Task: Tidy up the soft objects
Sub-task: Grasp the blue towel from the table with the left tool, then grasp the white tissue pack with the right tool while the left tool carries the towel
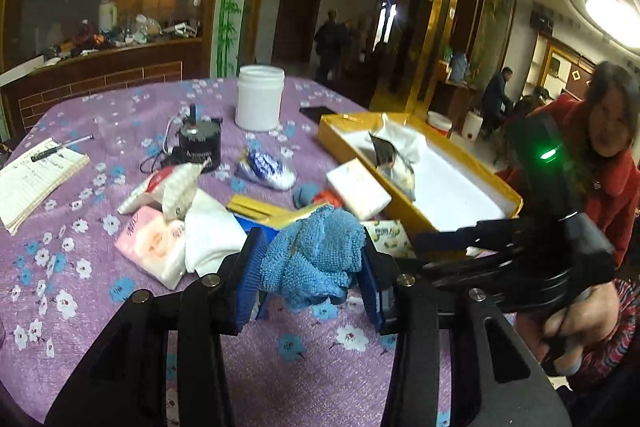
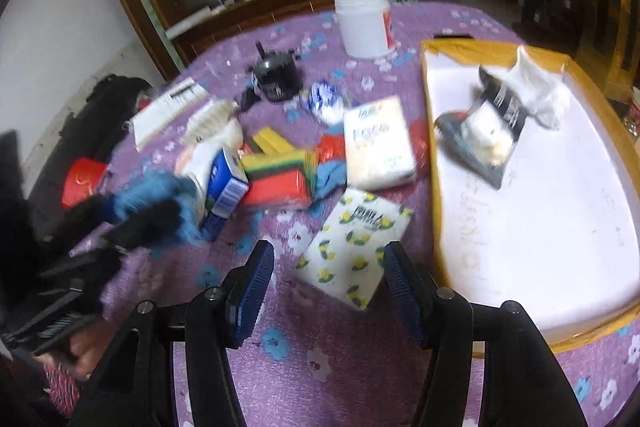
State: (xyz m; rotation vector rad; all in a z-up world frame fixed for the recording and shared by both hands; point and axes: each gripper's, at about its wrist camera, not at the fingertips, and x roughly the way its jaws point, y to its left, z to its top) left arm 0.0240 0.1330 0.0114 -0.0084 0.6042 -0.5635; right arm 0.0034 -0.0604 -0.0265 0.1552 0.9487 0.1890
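A fluffy blue microfibre cloth (image 1: pixel 316 259) (bunched, looped pile) is pinched in the left gripper (image 1: pixel 310 267) jaws. The right gripper (image 2: pixel 328 291) jaws are held spread, empty, over a lemon-printed tissue pack (image 2: pixel 354 247) on the surface (image 2: pixel 312 359).

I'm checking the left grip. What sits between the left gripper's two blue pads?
In the left wrist view, a bunched blue microfibre cloth sits between the left gripper's pads, pinched above the purple floral tablecloth.
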